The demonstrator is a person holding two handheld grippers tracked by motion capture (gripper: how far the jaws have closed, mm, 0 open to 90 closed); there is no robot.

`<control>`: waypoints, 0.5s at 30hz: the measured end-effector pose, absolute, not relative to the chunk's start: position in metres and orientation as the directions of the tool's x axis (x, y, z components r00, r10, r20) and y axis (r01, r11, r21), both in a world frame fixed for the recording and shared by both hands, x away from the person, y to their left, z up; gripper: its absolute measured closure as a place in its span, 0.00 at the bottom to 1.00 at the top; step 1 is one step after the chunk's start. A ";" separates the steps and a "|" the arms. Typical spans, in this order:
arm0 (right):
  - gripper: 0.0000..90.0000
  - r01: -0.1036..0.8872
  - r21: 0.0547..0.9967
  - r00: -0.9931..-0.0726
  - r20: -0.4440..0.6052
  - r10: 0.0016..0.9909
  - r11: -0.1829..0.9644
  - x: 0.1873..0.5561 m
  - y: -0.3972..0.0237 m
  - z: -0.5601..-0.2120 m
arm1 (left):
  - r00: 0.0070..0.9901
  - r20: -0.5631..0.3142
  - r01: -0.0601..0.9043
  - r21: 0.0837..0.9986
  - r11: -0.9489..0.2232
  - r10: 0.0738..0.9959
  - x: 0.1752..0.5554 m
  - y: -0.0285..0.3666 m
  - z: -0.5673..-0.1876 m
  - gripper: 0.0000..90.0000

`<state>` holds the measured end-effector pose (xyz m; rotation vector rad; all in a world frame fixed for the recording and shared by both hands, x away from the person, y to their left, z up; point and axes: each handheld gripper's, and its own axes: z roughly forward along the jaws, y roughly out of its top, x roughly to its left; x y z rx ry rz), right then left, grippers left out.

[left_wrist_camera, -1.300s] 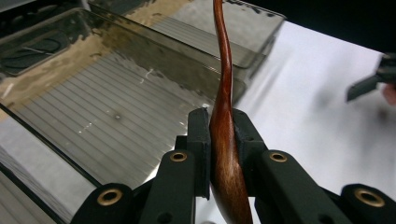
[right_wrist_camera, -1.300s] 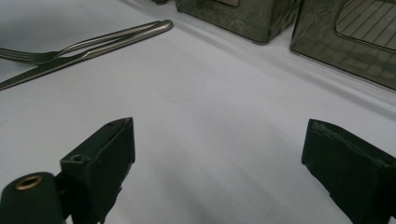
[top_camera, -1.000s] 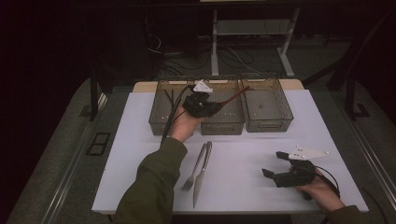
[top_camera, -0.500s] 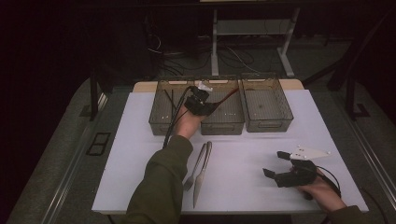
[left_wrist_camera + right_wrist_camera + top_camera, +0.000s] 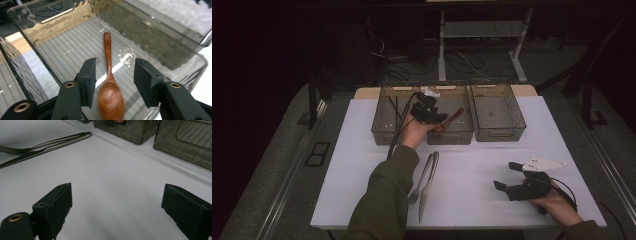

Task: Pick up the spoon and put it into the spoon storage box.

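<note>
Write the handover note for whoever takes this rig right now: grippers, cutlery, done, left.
Left gripper: over the middle bin, jaws just opened, pads clear of the wooden spoon lying between them on the bin floor.
Right gripper: open, holding nothing, resting low at the white table's near right.
Fork and knife: side by side on the table, near centre.
Left bin holds dark sticks; right bin looks empty.
Done: spoon binned. Left, probably: fork and knife.

Reddish-brown wooden spoon [image 5: 110, 92], ribbed smoky-clear bin [image 5: 160, 40]
</note>
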<state>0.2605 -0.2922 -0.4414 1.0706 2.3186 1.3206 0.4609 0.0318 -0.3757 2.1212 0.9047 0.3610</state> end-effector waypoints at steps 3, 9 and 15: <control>0.10 0.470 0.826 -0.692 0.125 0.711 0.312 0.261 -0.292 -0.441 | 0.713 -0.054 0.480 0.763 -0.432 0.699 0.457 0.033 -0.371 0.51; 0.10 0.473 0.825 -0.689 0.127 0.714 0.309 0.261 -0.292 -0.441 | 0.736 -0.058 0.457 0.778 -0.431 0.674 0.443 0.037 -0.362 0.45; 0.10 0.469 0.825 -0.692 0.122 0.711 0.314 0.262 -0.290 -0.441 | 0.756 -0.065 0.441 0.786 -0.434 0.651 0.425 0.043 -0.358 0.44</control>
